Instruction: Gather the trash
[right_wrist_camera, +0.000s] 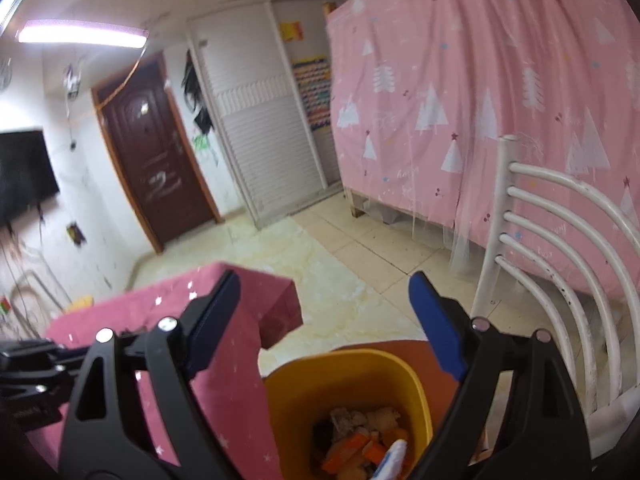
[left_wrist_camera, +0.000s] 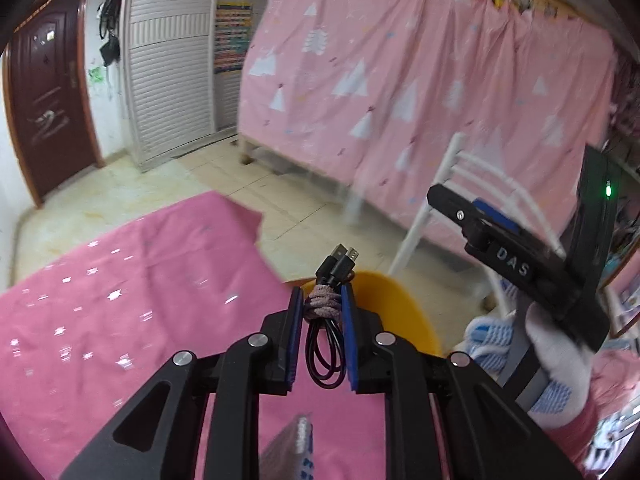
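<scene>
My left gripper is shut on a coiled black USB cable tied with a pinkish band. It holds the cable above the table edge, by the rim of the yellow bin. My right gripper is open and empty, held above the yellow bin. The bin holds several bits of trash, orange and brown, and a white tube. The right gripper also shows in the left wrist view, held by a gloved hand to the right.
A table with a pink star-print cloth is at the left, and it also shows in the right wrist view. A white chair stands right of the bin. A pink curtained bed, a white wardrobe and a brown door are behind.
</scene>
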Available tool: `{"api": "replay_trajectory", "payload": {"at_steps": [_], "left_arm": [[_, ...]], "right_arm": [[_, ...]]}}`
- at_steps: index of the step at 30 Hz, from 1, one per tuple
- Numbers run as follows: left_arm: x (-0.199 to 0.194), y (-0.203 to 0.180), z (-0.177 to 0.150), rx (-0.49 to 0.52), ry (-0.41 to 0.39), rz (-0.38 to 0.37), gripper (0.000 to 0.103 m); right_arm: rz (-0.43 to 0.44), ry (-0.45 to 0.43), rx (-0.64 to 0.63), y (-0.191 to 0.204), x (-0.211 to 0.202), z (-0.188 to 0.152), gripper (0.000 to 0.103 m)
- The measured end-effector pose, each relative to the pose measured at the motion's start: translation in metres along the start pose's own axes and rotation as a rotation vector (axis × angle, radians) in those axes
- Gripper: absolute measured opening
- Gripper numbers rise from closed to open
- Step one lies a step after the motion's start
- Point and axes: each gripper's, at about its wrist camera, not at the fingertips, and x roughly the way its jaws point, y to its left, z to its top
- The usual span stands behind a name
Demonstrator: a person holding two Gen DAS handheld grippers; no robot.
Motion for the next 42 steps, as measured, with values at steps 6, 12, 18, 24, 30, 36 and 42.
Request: {"api": "replay_trajectory", "payload": {"at_steps": [6, 12, 18, 24, 30, 36, 42], "left_arm": [[0.021, -0.018, 0.010, -0.056, -0.027, -0.159, 0.011], [0.032, -0.018, 0.011, -0.101, -0.026, -0.203, 0.071], [0.023, -0.012, 0.006, -0.076, -0.044, -0.155, 0.071], [0.000, 0.004, 0.003, -0.088, -0.080, -0.127, 0.071], [-0.024, 0.029, -0.006, -0.119, -0.119, -0.074, 0.071], [-0.054, 0.068, -0.022, -0.183, -0.175, 0.076, 0.072], [-0.086, 0.114, -0.042, -0.262, -0.237, 0.336, 0.073]], "right_arm": [[-0.006, -0.048, 0.054, -0.015, -0.011, 0.004, 0.083], [-0.010, -0.074, 0.067, -0.015, -0.014, 0.005, 0.083], [0.002, -0.065, 0.059, -0.009, -0.011, 0.004, 0.083], [0.021, -0.057, 0.027, 0.008, -0.010, 0.000, 0.086], [0.065, -0.031, -0.024, 0.039, -0.005, -0.008, 0.087], [0.161, -0.005, -0.103, 0.090, 0.000, -0.019, 0.093], [0.254, 0.028, -0.150, 0.139, 0.009, -0.029, 0.097]]}}
